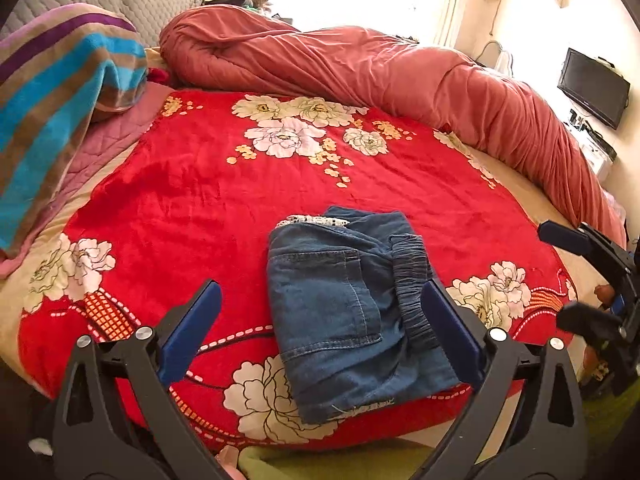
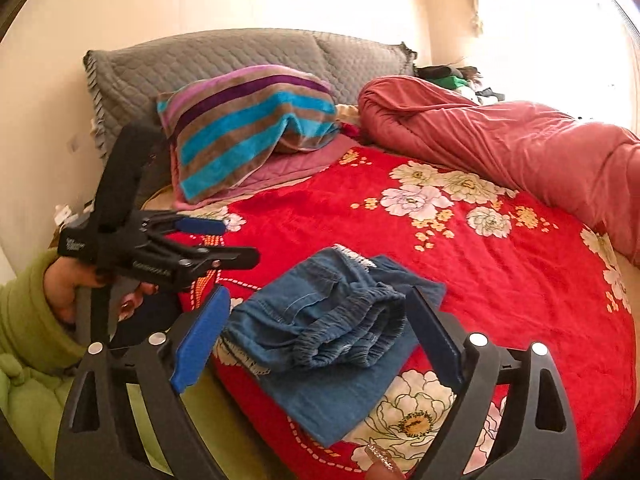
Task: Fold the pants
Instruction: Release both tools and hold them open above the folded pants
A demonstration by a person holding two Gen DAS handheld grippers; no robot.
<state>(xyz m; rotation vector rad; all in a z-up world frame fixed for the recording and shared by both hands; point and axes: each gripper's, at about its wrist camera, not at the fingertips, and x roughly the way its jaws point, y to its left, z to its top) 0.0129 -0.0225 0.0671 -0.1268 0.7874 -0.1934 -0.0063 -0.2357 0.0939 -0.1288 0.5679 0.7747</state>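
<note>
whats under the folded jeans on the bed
The folded jeans lie directly on the red floral blanket. Anything beneath the denim itself is covered and cannot be seen.

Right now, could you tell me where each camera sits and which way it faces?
Left wrist: on the left gripper, open, above the bed's near edge, facing the folded jeans; right gripper at right.
Right wrist: on the right gripper, open, facing the headboard pillows; left gripper, green sleeve.
Shared: jeans, red floral blanket, pink duvet.

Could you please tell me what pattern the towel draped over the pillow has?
The towel has turquoise, brown, purple and pink stripes, clearest in the right wrist view.
</note>
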